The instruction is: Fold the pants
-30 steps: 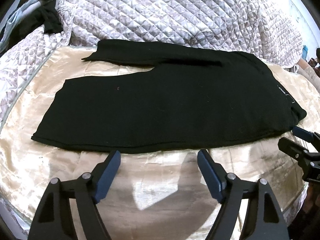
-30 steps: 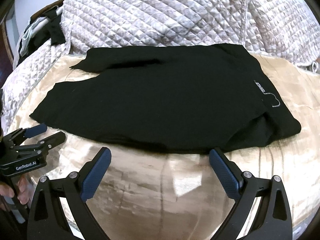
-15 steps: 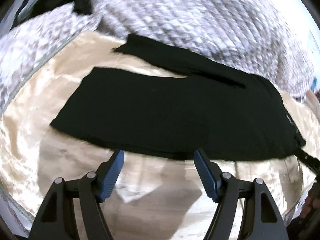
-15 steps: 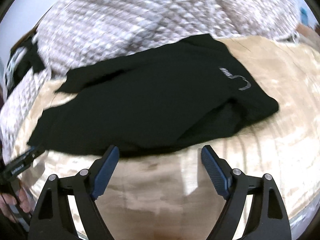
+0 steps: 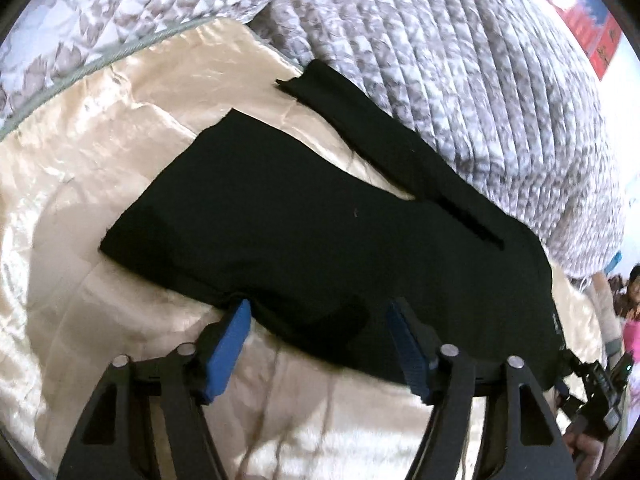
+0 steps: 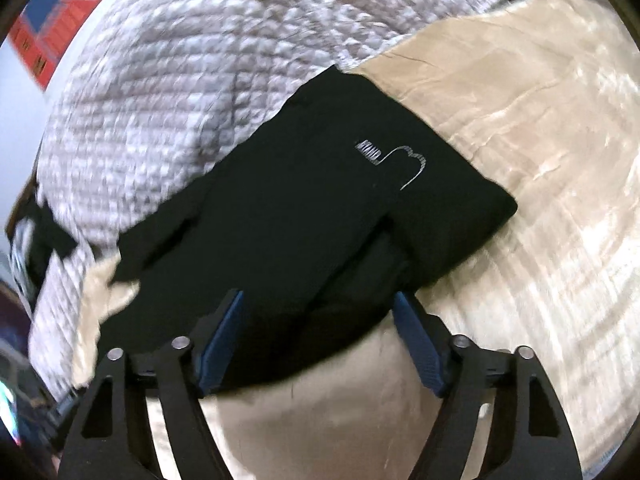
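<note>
Both grippers at the pants' near hem
Left gripper [image 5: 320,320] and right gripper [image 6: 318,312] closing around black pants [image 5: 320,232] (pads not pinching yet), quilt [image 5: 460,80] at 12 o'clock.

A cream satin sheet [image 5: 100,152] spreads below a grey quilted blanket [image 5: 460,60]; a red poster [image 6: 44,36] hangs behind.

Bright, fisheye warp, maybe motion blur, glare
</note>
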